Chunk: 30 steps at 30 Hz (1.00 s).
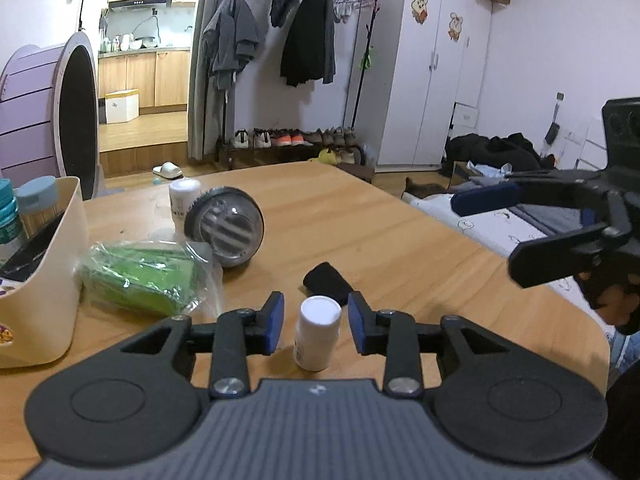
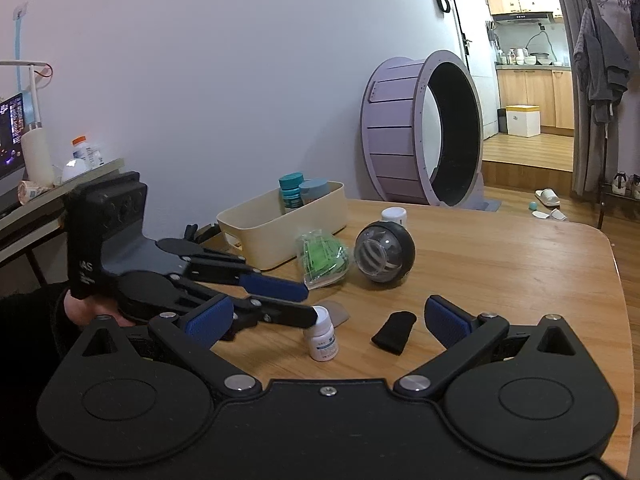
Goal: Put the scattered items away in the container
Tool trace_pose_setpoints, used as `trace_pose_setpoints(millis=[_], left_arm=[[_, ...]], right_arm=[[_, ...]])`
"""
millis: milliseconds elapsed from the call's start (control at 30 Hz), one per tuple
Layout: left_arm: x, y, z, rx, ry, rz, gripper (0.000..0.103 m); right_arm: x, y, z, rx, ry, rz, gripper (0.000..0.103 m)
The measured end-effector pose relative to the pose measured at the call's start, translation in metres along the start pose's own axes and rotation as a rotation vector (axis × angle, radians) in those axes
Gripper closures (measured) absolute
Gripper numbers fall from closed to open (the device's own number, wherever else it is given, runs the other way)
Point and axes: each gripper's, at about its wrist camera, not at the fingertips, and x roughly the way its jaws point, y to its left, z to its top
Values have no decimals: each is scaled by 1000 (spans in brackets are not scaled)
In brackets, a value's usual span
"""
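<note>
On the left of the wooden table (image 1: 400, 240) stands a cream bin (image 1: 52, 280) with teal-capped jars (image 2: 291, 192) inside; a sticker on its side is too cut off to read. Just right of it lies a green packet (image 1: 148, 276) in clear wrap, then a clear-domed black ball (image 1: 226, 226) with a white jar (image 1: 184, 196) behind it. A black cloth piece (image 1: 328, 282) lies nearer the middle. A small white bottle (image 1: 317, 332) stands upright between the left gripper (image 1: 316, 322) pads, which sit narrowly apart and clear of its cap; its blue label print is too small to read. The right gripper (image 2: 328, 320) hangs wide open, holding nothing.
</note>
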Motion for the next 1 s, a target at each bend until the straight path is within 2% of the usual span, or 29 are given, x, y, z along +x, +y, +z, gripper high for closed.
trace_pose_setpoints(millis=[300,467,733,900,1000], left_arm=[[6,-6,-5,18,10,2,67],[7,-10,-7,49,-1,13,79],[-11,-4,4,39,-56,33,80],[-41,17,23,1,-143,95,80],[-61,41,33,-35,-194,170,80]], right_arm=[[-3,0,-1,-2,-1,1,0],[-4,0,0,-1,-2,4,0],[-3,0,1,0,-2,6,0],[-1,1,0,-1,-1,8,0],[1,3,0,-2,5,12,0]])
